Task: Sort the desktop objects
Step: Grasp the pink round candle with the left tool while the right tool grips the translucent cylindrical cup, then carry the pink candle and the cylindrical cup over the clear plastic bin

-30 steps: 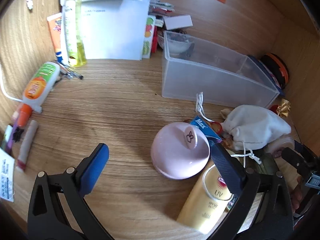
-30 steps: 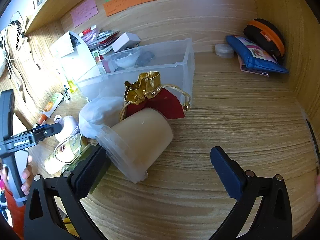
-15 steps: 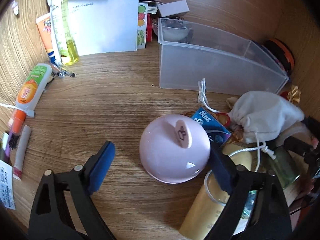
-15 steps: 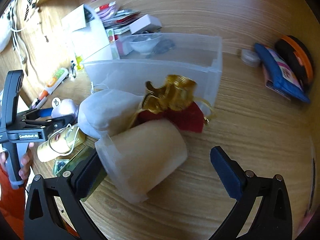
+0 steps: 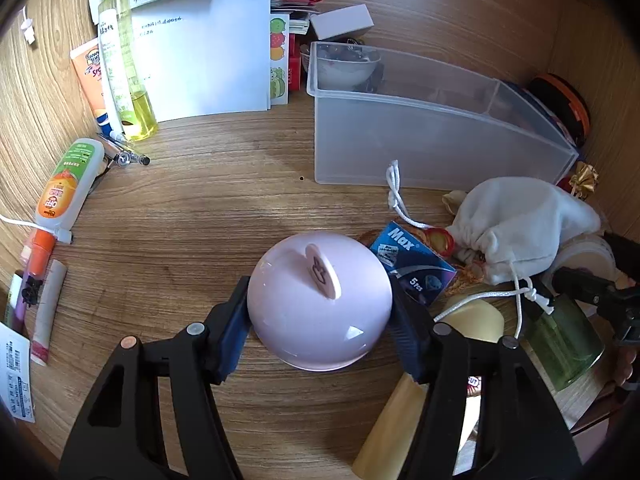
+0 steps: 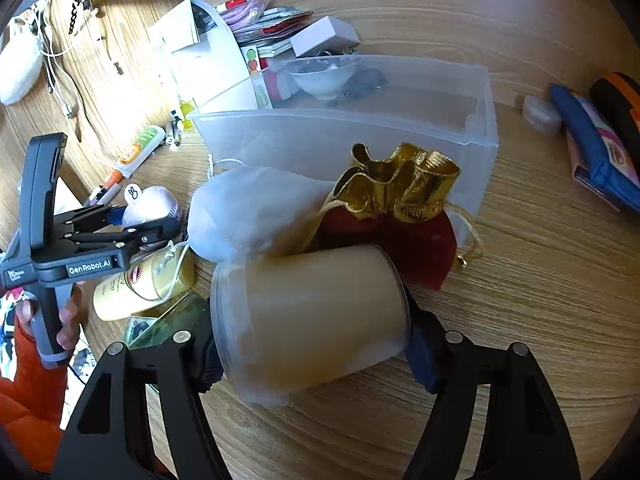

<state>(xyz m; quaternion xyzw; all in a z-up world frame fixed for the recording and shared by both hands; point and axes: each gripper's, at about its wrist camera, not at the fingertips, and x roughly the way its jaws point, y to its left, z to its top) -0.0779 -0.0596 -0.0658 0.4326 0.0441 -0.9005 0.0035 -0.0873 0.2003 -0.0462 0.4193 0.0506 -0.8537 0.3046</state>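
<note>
Nearest the left wrist camera, the left gripper (image 5: 320, 320) has its blue pads against both flanks of the pink dome (image 5: 320, 300), which sits on the wooden desk (image 5: 180, 220); the jaws are closing about half open, and the pads appear to press the dome's sides, so I judge it gripped but not yet lifted. In the right wrist view the right gripper (image 6: 312, 344) does the same with the beige lidded tub (image 6: 308, 316), lying on its side: its jaws are closing, the pads meeting the tub at both ends. Just beyond these lies the unsorted heap: a yellow sunscreen bottle (image 6: 140, 284), a green glass bottle (image 5: 560, 340), a blue "Max" packet (image 5: 412, 260), a white drawstring pouch (image 5: 516, 228) and a red pouch with a gold top (image 6: 400, 208), all touching or overlapping one another. Behind them stands the clear plastic bin (image 5: 420, 136), which I take as the likely destination; its near stretch looks bare, with only a small white bowl (image 6: 324, 76) and some dark bits at its far end. Further left, an orange-capped tube (image 5: 64, 188), pens and a tall yellow bottle (image 5: 124, 60) lie scattered near the papers. By my judgement the sorting has barely begun: two items are just being seized, nearly everything else waits.
</note>
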